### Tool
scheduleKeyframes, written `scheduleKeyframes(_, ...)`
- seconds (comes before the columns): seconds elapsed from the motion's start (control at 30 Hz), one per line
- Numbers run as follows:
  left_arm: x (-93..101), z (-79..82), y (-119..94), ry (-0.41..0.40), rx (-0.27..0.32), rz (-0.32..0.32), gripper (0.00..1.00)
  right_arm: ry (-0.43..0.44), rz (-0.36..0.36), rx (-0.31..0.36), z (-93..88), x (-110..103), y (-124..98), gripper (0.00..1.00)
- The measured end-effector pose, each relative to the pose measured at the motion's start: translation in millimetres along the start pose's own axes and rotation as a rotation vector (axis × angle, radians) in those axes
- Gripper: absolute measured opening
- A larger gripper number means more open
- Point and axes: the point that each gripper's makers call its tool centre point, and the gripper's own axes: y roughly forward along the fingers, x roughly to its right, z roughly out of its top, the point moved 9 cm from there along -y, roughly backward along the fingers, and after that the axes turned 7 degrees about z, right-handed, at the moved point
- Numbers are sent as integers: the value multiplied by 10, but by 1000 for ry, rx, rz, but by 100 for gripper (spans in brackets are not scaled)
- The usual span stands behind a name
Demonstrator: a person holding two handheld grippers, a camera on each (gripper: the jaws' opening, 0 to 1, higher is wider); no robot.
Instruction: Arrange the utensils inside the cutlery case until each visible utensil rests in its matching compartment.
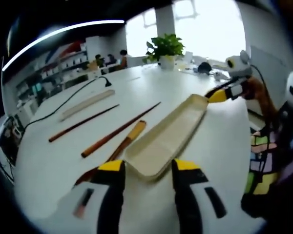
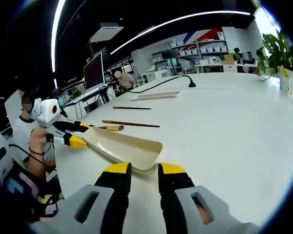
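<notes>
A long cream cutlery case (image 1: 168,134) lies open and holds nothing. My left gripper (image 1: 148,165) straddles its near end, jaws pressed against both sides. In the right gripper view, the left gripper (image 2: 79,133) holds the far end of the case (image 2: 124,146). My right gripper (image 2: 145,168) stands open, a narrow gap between its tips, right at the case's near rim; it also shows at the case's far end (image 1: 219,94). Left of the case lie two brown chopsticks (image 1: 83,123) (image 1: 119,130) and a wooden-handled utensil (image 1: 129,139).
The case's flat lid (image 1: 88,104) lies beyond the chopsticks on the white table (image 1: 151,83). A black cable (image 1: 71,100) runs past it. A potted plant (image 1: 166,48) stands at the far edge. A person's sleeve (image 1: 263,161) shows at the right.
</notes>
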Motion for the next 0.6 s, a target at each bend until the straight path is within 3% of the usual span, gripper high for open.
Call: scheduleKeyframes(0.6,-10,-2,14,-28,-1,-6,39,-20,21,-14,-28,26,-21,23)
